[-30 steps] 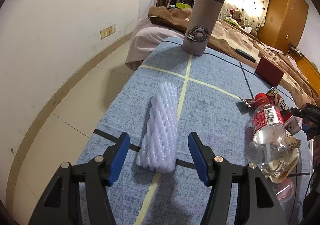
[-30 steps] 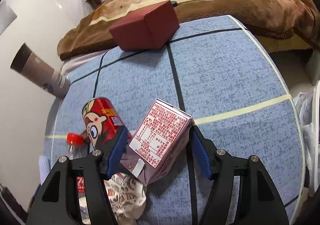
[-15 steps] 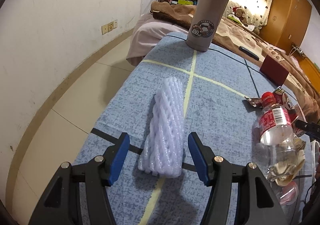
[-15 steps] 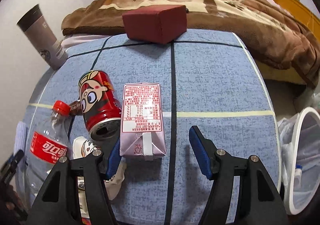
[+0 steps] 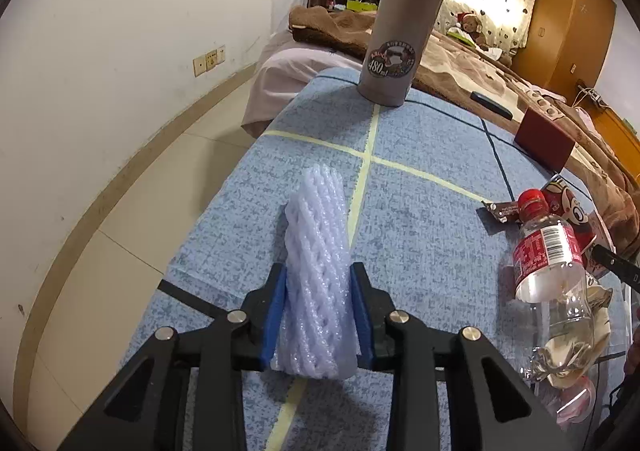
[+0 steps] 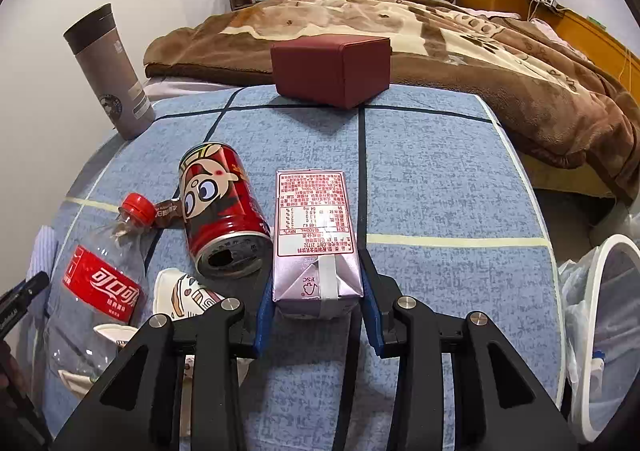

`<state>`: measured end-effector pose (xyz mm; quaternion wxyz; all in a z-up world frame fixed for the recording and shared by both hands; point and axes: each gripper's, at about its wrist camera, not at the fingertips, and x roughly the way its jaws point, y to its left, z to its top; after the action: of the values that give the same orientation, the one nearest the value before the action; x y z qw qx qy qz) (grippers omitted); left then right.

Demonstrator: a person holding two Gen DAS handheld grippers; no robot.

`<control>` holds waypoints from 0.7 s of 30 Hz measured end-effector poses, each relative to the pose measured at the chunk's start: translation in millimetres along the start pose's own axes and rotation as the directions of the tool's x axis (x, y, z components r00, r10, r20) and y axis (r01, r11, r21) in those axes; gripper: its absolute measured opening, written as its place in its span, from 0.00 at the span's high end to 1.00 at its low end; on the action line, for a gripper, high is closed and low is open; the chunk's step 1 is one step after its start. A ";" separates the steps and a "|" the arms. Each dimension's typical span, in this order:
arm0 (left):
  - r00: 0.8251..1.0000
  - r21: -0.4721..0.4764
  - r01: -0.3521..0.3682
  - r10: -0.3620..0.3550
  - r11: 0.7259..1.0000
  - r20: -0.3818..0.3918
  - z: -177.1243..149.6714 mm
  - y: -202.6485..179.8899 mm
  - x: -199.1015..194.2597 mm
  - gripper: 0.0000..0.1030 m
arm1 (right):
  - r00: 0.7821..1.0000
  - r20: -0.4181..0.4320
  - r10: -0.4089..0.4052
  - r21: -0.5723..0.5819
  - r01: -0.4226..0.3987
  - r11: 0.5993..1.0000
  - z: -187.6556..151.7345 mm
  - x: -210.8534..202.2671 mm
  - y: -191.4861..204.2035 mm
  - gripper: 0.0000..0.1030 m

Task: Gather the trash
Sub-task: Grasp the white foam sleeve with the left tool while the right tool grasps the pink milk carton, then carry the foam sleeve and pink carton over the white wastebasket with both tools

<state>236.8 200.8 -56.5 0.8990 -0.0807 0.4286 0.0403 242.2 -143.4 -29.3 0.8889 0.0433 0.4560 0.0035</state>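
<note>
A white foam fruit net [image 5: 320, 227] lies lengthwise on the blue table cloth [image 5: 432, 139]. My left gripper [image 5: 318, 279] is closing on its near end, and both blue pads press into its sides. In the right wrist view a pink drink carton [image 6: 314, 219] lies flat, with my right gripper [image 6: 316, 279] closing on its near end and its pads against both sides. Left of the carton lie a red cartoon can [image 6: 220, 203], a crushed clear bottle [image 6: 96, 283] with a red label, and a crumpled paper cup [image 6: 184, 291].
A grey thermos [image 5: 404, 27] stands at the far end of the table and a dark red box [image 6: 332, 67] at its far edge. A white-rimmed bin [image 6: 600, 315] with a plastic bag stands off the table's right side. A bed with a brown blanket [image 6: 480, 43] lies beyond.
Both grippers have gone from wide open to closed against their objects: the left on the foam net, the right on the carton. The right wrist view has rolled level.
</note>
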 end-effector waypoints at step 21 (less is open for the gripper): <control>0.994 0.030 0.093 -0.094 0.995 0.047 -7.8 -40.8 -43.4 0.71 | 0.998 0.049 0.042 0.013 -0.043 0.999 -15.5 -26.3 -13.8 0.63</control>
<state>209.3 159.1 -23.0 0.9111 -0.0872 0.4029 -0.0058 213.8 -157.2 -18.2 0.8991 0.0593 0.4333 0.0180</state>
